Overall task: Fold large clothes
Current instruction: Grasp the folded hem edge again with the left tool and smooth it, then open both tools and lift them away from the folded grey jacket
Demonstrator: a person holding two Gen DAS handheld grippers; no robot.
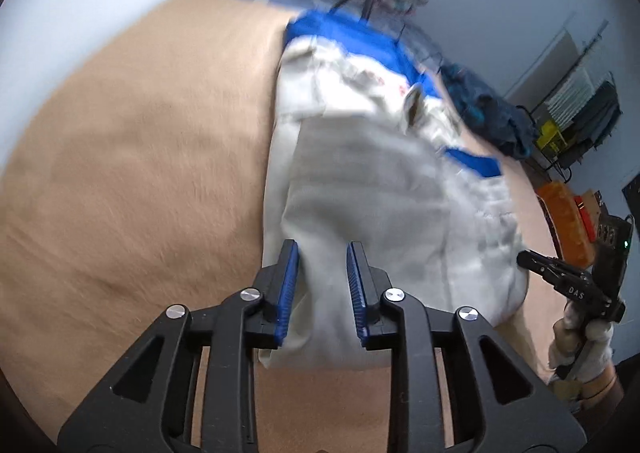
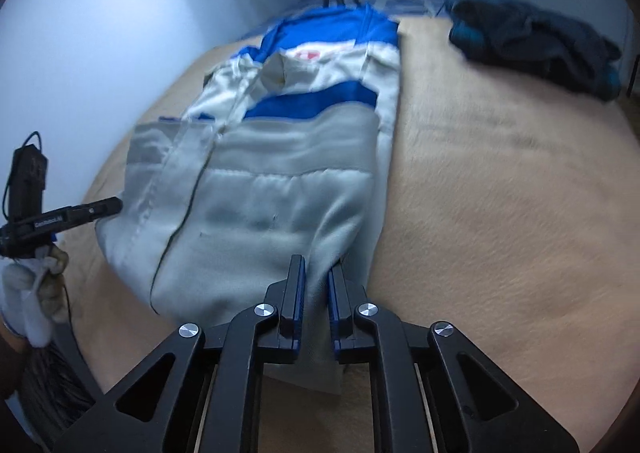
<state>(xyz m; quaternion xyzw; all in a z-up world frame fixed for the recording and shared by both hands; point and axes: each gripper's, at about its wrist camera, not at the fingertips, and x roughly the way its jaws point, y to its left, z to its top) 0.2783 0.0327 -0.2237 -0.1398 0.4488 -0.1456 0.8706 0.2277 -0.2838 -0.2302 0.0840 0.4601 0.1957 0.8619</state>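
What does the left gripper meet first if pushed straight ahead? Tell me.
The white and blue garment: the left gripper already has its near hem between the fingers, so more fabric lies directly ahead.

Tan blanket under jacket, dark clothes

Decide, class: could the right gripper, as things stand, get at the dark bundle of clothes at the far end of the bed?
Probably not yet. The right gripper is shut on the near hem of the white and blue jacket. The dark bundle lies far off across bare blanket; nothing blocks the way, but it must let go first.
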